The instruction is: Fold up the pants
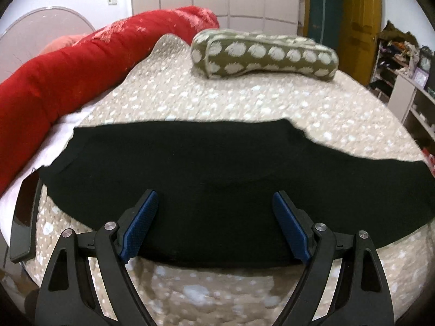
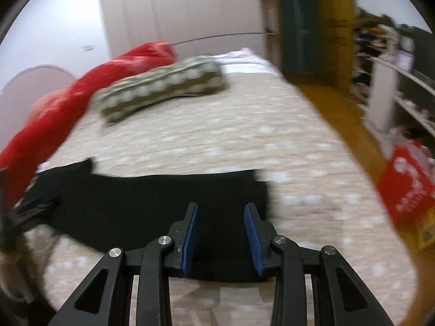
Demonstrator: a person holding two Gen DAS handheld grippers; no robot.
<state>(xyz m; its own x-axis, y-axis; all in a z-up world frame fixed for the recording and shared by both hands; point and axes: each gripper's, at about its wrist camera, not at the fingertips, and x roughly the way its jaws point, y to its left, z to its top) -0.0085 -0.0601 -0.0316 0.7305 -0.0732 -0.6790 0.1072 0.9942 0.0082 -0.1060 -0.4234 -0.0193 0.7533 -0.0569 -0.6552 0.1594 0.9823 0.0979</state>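
Note:
Black pants (image 1: 217,168) lie flat across the near part of a bed with a beige spotted cover (image 1: 244,100). My left gripper (image 1: 214,201) is wide open just above the pants' near edge, with nothing between its blue pads (image 1: 141,225). In the blurred right wrist view the pants (image 2: 141,203) stretch to the left, and my right gripper (image 2: 220,209) is open over their right end, empty. I cannot tell whether either gripper touches the cloth.
A red quilt (image 1: 81,65) runs along the bed's left side. An olive spotted folded blanket (image 1: 261,54) lies at the far end. A dark flat object (image 1: 24,225) lies at the left. Shelves (image 2: 402,92), a red bag (image 2: 407,182) and wooden floor are right of the bed.

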